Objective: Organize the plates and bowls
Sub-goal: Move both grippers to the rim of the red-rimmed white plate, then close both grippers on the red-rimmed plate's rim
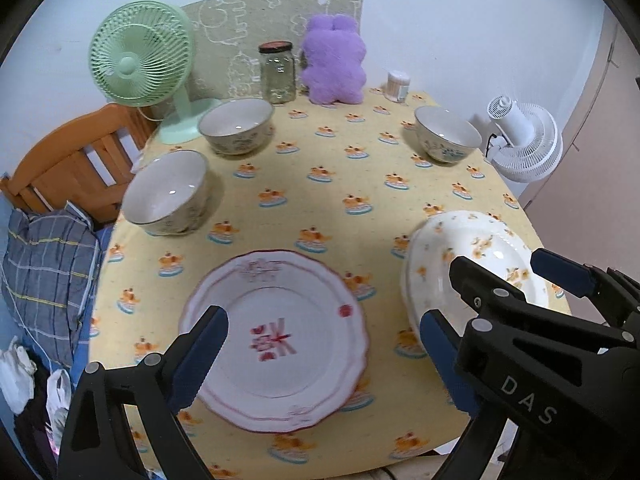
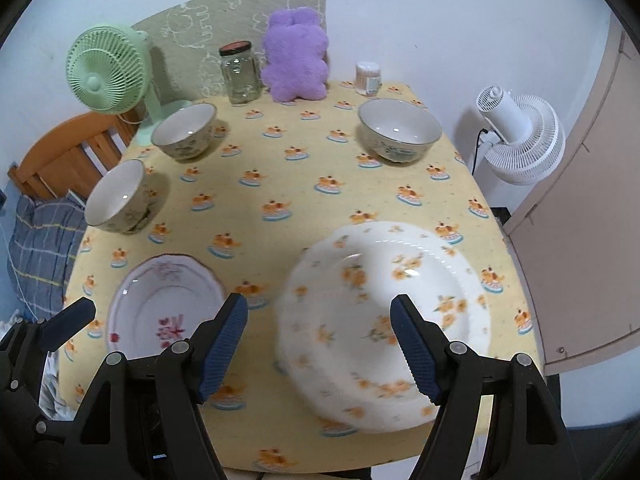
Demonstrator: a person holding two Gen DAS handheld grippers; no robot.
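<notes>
A pale, bare wall [image 1: 460,20] rises behind the surface [image 2: 304,184], which wears a yellow printed cloth. A wooden chair [image 1: 76,160] stands off its left edge, a blue checked cushion [image 1: 44,272] beside it. Off the right edge stands a white fan [image 2: 520,136] before a beige door panel [image 2: 584,240].

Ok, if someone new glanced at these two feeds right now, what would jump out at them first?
Probably the two plates at the near edge of the table: the red-trimmed plate under the open left gripper, and the orange-flowered plate under the open right gripper, neither held. Then the purple plush toy at the far edge beside the glass jar, and the green fan at the far left corner.
</notes>
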